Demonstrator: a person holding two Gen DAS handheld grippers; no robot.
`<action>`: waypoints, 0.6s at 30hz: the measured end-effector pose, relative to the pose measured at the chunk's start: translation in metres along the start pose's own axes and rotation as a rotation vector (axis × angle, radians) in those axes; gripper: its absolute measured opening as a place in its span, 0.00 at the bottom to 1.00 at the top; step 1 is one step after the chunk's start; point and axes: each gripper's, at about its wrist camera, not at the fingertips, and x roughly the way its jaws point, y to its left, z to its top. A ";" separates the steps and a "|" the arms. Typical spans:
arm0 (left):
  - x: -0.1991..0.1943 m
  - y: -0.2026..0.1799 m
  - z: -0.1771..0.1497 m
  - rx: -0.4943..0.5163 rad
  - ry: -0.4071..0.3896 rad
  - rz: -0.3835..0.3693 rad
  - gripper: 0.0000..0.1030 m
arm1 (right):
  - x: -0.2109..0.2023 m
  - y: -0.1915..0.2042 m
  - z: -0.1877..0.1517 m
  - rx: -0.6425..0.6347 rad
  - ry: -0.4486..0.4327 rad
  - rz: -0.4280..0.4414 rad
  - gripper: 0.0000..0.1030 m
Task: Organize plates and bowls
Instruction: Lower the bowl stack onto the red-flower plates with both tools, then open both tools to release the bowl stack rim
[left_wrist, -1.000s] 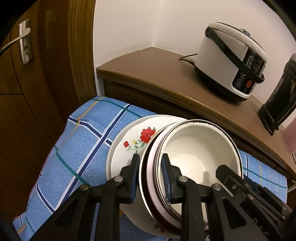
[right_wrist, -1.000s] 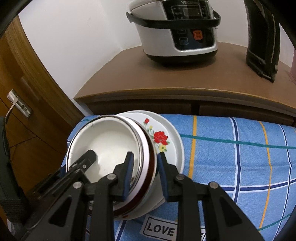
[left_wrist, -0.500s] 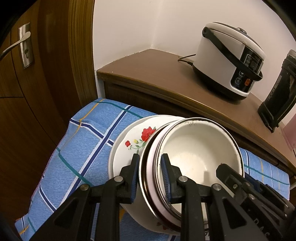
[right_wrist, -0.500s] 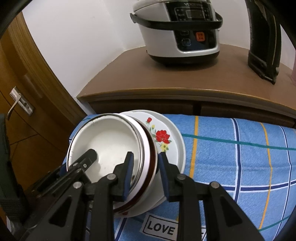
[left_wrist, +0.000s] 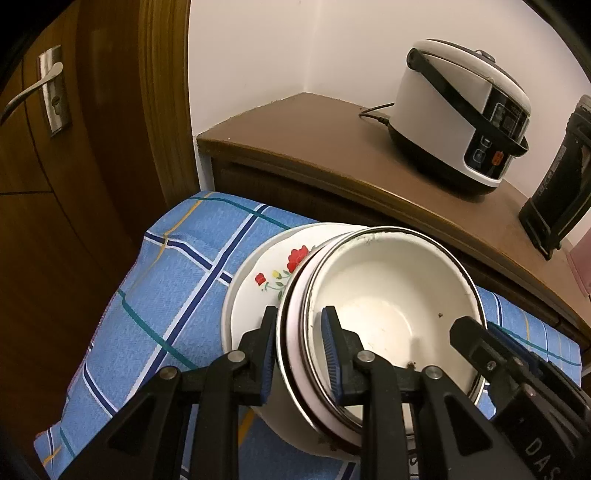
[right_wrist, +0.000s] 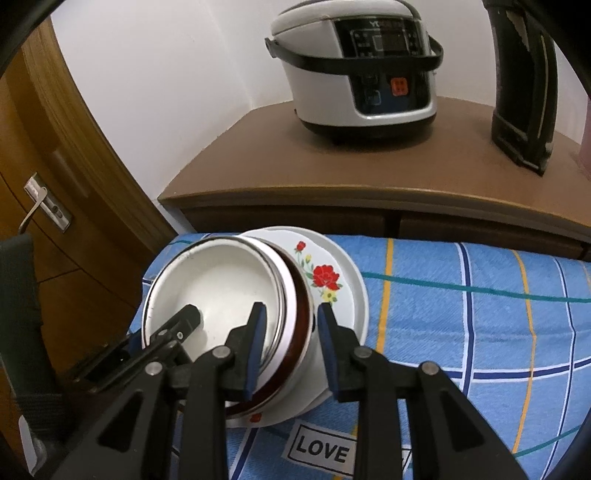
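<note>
Nothing much has moved since a moment ago: both grippers stay where they were, and the bowls only look a tiny bit lower in the views.

Biggest is the wooden table (right_wrist: 369, 177) at the back, with a rice cooker (right_wrist: 356, 70) and a dark jug (right_wrist: 524, 85) on it. In front is a blue checked cloth (right_wrist: 461, 314) with the word LOVE on it. I cannot tell what is under the cloth.

On the cloth sits a flowered plate (right_wrist: 332, 277) with red roses. A stack of bowls (left_wrist: 391, 306) is over it, tipped to one side. The top one is white with a dark rim, and a bowl with a brown band shows below it.

The left gripper (left_wrist: 299, 354) has its fingers set narrow, one inside the top bowl and one outside, pinching the edge of the stack. The right gripper (right_wrist: 290, 345) does the same on the other side, fingers narrow around the rims. I think two grippers are used because the stack is wide and heavy, and holding both edges keeps it from sliding. The tilt makes me think the stack is being lifted or set down on the plate.

Some things are hard to see. How many bowls are in the stack is not clear. The near part of the plate is hidden by the bowls and black fingers.
</note>
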 end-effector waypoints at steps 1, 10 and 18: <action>0.000 0.000 0.000 0.001 0.002 0.001 0.27 | -0.001 0.001 0.000 -0.005 -0.003 -0.004 0.29; -0.006 -0.002 -0.002 0.025 -0.004 0.017 0.30 | -0.005 0.002 -0.001 -0.011 -0.008 -0.011 0.29; -0.011 0.000 -0.001 0.037 -0.015 0.027 0.37 | -0.007 0.003 -0.002 -0.009 -0.006 -0.017 0.29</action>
